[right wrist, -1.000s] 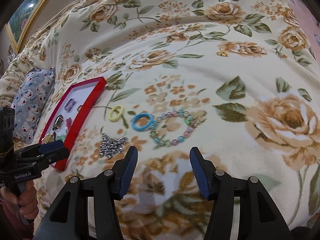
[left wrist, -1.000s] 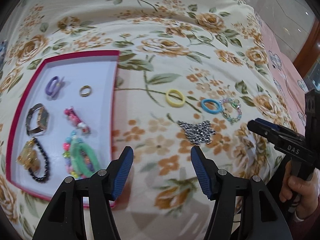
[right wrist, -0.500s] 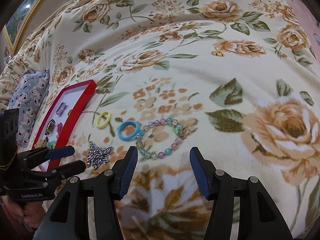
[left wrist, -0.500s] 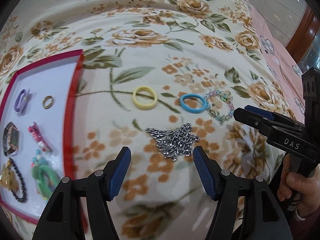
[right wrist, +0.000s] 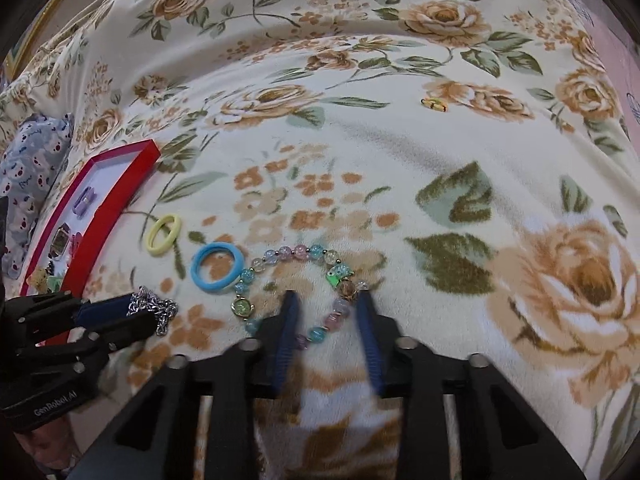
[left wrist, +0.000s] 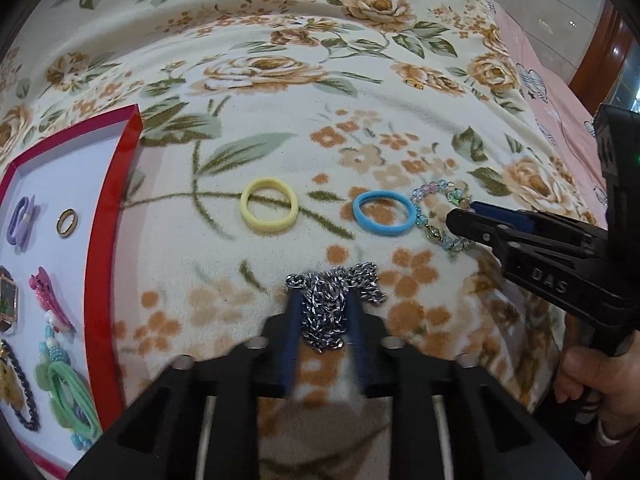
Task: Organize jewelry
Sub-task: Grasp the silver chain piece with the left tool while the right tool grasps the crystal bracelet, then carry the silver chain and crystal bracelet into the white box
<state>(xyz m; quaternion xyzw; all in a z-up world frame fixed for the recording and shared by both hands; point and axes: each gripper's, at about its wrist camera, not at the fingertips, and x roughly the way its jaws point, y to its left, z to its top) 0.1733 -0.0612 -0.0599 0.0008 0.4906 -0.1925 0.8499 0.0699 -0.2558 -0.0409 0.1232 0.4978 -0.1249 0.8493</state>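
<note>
My left gripper (left wrist: 322, 304) has its blue fingers closed in around a heap of silver chain (left wrist: 334, 300) on the floral blanket; the chain also shows in the right wrist view (right wrist: 154, 307). My right gripper (right wrist: 326, 304) has closed partway around the near side of a pastel bead bracelet (right wrist: 298, 254), with a gap still between its fingers. A yellow hair ring (left wrist: 269, 210) and a blue hair ring (left wrist: 385, 213) lie just beyond. The red-rimmed jewelry box (left wrist: 98, 248) sits at the left and holds several pieces.
The box holds a gold ring (left wrist: 66, 222), a purple clip (left wrist: 22, 220), a pink clip (left wrist: 50, 300), a watch and a green bracelet (left wrist: 70, 404). A small yellow item (right wrist: 434, 104) lies far back. A patterned pillow (right wrist: 28, 168) is at the left.
Both grippers moved forward and down onto the blanket and their fingers closed in: the left around the silver chain, the right around the bead bracelet.
</note>
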